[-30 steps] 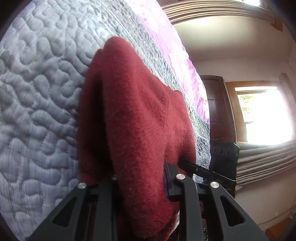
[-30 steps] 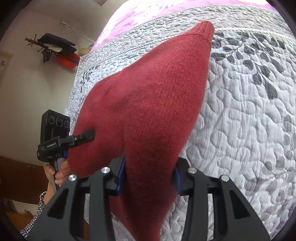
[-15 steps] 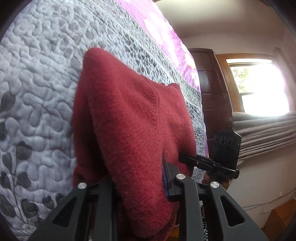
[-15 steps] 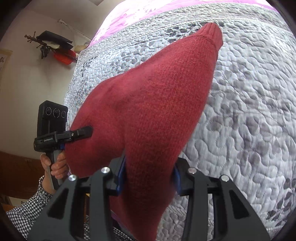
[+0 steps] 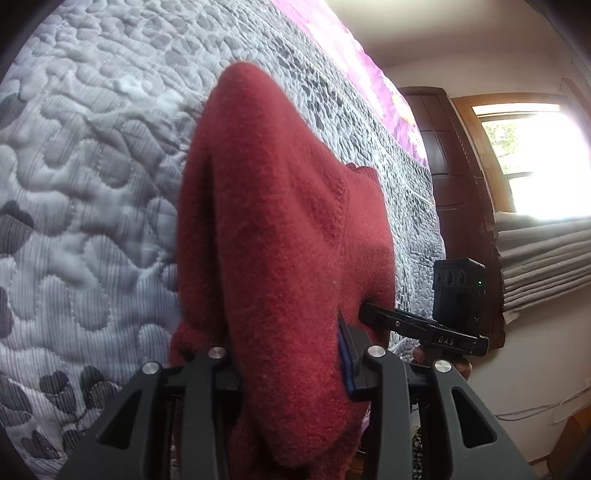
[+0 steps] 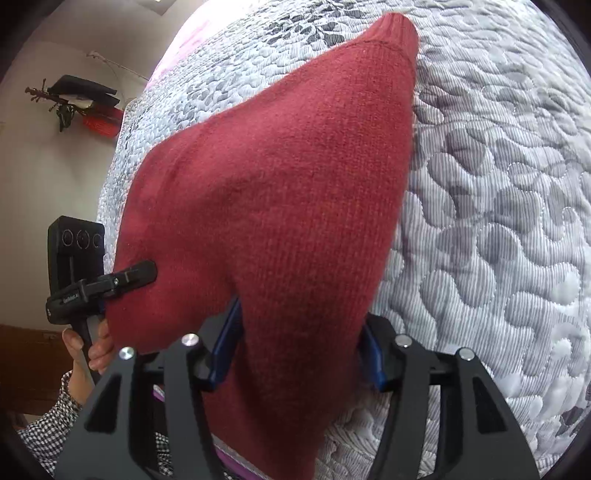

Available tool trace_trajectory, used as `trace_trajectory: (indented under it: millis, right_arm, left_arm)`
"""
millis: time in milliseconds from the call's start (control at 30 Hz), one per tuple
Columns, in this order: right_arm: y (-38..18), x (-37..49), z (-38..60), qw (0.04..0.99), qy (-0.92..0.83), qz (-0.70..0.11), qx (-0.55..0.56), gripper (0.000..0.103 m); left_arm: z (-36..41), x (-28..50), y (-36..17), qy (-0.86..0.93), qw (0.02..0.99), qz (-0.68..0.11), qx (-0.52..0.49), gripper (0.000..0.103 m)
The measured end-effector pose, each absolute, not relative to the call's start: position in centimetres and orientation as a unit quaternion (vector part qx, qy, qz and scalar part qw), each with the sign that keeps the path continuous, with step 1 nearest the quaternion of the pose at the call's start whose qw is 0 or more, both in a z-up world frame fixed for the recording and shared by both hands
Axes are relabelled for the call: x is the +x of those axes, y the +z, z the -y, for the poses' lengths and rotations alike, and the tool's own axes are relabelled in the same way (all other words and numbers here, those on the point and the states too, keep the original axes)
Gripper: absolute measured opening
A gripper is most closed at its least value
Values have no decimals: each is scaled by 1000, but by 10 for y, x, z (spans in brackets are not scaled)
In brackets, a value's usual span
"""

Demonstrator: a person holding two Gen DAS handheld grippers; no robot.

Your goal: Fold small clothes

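Observation:
A dark red knitted garment hangs stretched over the grey quilted bedspread. My left gripper is shut on one corner of it, and the cloth drapes over and hides the finger pads. In the right wrist view the same garment fills the middle, its ribbed cuff pointing far away. My right gripper is shut on the near edge. Each view shows the other gripper clamped on the garment: the right gripper at right, the left gripper at left, held by a hand.
The bedspread has a pink flowered band at its far side. A dark wooden door and bright window with grey blinds stand at right. Black and red items hang on the wall at left.
Both grippers have kept hold of the garment and carried it across the bedspread; the quilt pattern has slid beneath and the cuff sits higher in the right wrist view.

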State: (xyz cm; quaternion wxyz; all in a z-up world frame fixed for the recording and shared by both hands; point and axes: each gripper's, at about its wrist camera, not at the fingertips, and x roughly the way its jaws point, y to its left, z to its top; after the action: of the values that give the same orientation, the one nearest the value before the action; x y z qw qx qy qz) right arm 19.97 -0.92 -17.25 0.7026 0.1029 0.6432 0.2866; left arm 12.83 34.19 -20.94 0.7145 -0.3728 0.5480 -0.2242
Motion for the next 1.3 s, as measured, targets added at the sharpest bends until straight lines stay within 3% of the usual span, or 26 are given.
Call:
trace_trajectory:
  millis: [233,367,433,533,700,933,1300]
  right_arm:
    - [-153,148,19,727,277,-623,78,71]
    - [-164,114,25,714,283,-634,95,71]
    - [-172,100,27,709,285,-638,97,69]
    - [-188,87,27,699,282,-649,105,57]
    - [-197,84,37,684,286,-652,158,22]
    - [-167,82,45,710,276,-634,135,19]
    - [-199,83,34,717,241,-647,100,25]
  left_arm:
    - [-344,74,-161,-187,779,-537,-265,58]
    - [-341,41,-154,-177,793,-533,-235,61]
    - [-339,32,-158,-166,796,-537,-226,61]
    - [-346,20,-174,-152,790,-548,-230,57]
    - [-334,18,-181,-125,796,-549,-223,47]
    - [-323,5,-177,-121,794,-549,-229,44]
    - [-310,10,-193,-116,798,-550,-218,44]
